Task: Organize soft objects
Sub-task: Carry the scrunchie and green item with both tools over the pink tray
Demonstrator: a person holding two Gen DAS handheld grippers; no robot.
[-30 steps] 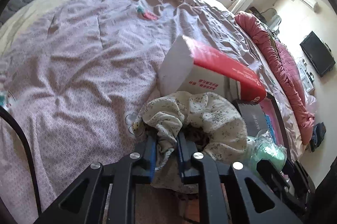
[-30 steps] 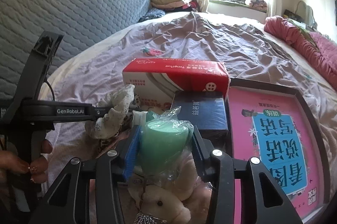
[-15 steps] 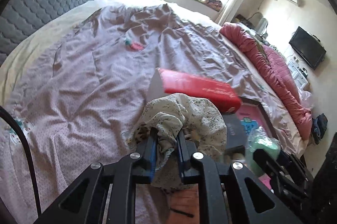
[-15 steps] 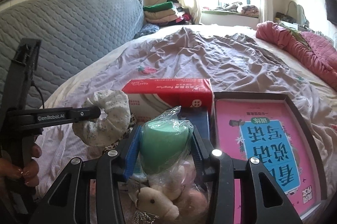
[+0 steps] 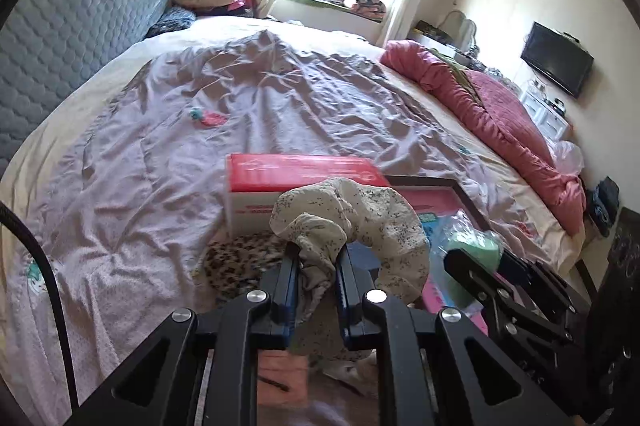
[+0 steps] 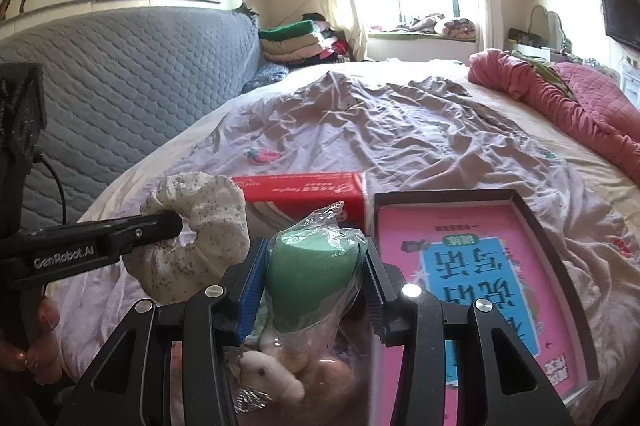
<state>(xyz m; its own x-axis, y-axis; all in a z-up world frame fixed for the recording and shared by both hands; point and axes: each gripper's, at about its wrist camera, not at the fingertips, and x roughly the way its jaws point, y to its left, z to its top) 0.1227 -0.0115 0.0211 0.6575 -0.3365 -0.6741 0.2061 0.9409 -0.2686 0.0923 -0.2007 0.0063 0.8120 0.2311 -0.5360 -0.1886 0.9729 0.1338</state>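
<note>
Left gripper [image 5: 318, 268] clamps floral scrunchie [image 5: 360, 222] in front of red tissue box [image 5: 296, 171]; leopard scrunchie [image 5: 236, 262] left below.

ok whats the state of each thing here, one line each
left gripper: shut on the scrunchie
scrunchie: pinched, lifted off the bed
right gripper: shut on the green sponge
green sponge: in a clear bag, held between the fingers
red box: closed, lying on the bed
pink book: closed, flat in a dark tray
bedsheet: wrinkled

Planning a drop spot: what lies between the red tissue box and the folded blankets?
Only rumpled bedsheet with a strawberry patch, in both wrist views.
</note>
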